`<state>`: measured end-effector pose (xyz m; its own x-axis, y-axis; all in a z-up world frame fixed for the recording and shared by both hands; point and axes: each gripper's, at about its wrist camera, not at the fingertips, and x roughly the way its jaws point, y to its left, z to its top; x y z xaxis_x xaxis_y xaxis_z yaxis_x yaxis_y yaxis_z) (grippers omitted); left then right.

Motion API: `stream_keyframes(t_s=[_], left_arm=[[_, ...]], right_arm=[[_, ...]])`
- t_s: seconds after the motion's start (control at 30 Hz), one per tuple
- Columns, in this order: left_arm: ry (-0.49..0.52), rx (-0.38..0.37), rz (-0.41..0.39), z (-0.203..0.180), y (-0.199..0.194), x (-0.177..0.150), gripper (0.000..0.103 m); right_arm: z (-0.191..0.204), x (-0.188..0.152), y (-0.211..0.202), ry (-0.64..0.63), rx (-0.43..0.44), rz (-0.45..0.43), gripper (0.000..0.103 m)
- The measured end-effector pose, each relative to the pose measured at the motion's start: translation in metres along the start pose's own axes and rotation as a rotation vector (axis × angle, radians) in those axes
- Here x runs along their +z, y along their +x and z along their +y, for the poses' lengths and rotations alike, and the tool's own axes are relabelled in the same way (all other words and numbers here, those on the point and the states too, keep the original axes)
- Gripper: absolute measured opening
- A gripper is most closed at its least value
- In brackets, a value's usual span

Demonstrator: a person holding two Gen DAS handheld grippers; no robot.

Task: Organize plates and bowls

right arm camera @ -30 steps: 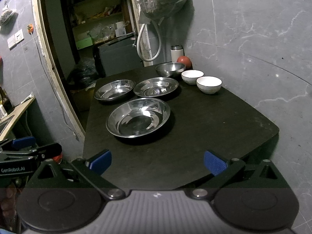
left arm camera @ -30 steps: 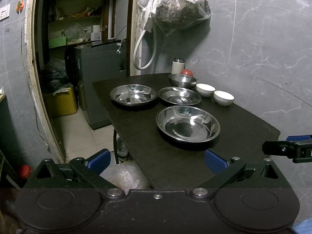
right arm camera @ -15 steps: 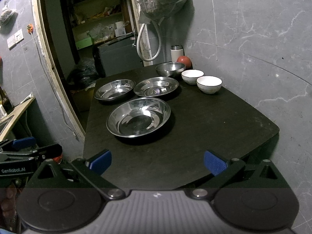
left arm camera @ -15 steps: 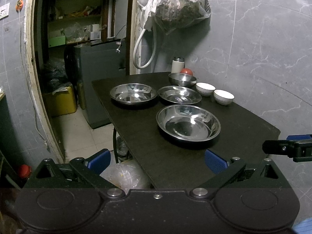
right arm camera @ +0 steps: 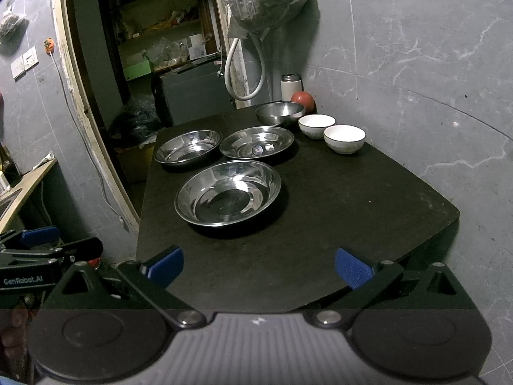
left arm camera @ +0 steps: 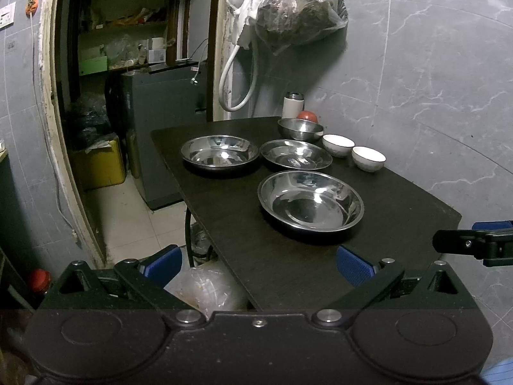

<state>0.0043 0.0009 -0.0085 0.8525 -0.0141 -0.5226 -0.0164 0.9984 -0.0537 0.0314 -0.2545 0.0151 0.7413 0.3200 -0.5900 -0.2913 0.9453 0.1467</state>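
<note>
On the dark table (left arm camera: pixel 243 243) lie three steel plates: a near one (left arm camera: pixel 310 200), a far left one (left arm camera: pixel 219 152) and a far middle one (left arm camera: pixel 295 154). Behind them stand a steel bowl (left arm camera: pixel 299 128) and two white bowls (left arm camera: pixel 338 145) (left arm camera: pixel 368 158). In the right wrist view the near plate (right arm camera: pixel 228 192), the steel bowl (right arm camera: pixel 279 113) and the white bowls (right arm camera: pixel 316 125) (right arm camera: pixel 344 138) show too. My left gripper (left arm camera: pixel 259 261) is open and empty before the table's near left corner. My right gripper (right arm camera: pixel 259 264) is open and empty over the near edge.
A white flask (left arm camera: pixel 292 105) and a red ball (left arm camera: pixel 307 116) stand at the table's far end by the wall. A bag (left arm camera: pixel 298 9) hangs above. A grey cabinet (left arm camera: pixel 160 128) and a yellow box (left arm camera: pixel 97 163) stand left in the doorway. A plastic bag (left arm camera: pixel 205 288) lies under the table.
</note>
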Motion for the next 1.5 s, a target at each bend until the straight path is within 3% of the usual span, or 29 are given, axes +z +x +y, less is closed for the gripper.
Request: stream_keyframes(t_s=[0.3, 0.57, 0.83, 1.17, 1.33, 1.5], left_arm=[[-0.001, 0.002, 0.010, -0.001, 0.005, -0.004, 0.102], [-0.006, 0.006, 0.075, 0.003, 0.017, 0.001, 0.102], [-0.124, 0.066, 0.161, 0.029, 0.034, 0.011, 0.102], [-0.347, 0.217, 0.131, 0.071, 0.069, 0.049, 0.102], [-0.380, 0.279, 0.172, 0.079, 0.103, 0.075, 0.102], [-0.348, 0.279, 0.142, 0.089, 0.126, 0.108, 0.102]], right_arm=[[0.000, 0.000, 0.000, 0.000, 0.000, 0.000, 0.103], [-0.001, 0.001, 0.003, 0.004, 0.002, 0.011, 0.103], [0.001, 0.015, 0.019, -0.025, 0.016, 0.032, 0.103], [-0.003, 0.063, 0.071, -0.069, 0.103, 0.051, 0.103], [-0.009, 0.090, 0.107, -0.090, 0.170, 0.046, 0.103], [-0.012, 0.110, 0.140, -0.073, 0.240, 0.052, 0.103]])
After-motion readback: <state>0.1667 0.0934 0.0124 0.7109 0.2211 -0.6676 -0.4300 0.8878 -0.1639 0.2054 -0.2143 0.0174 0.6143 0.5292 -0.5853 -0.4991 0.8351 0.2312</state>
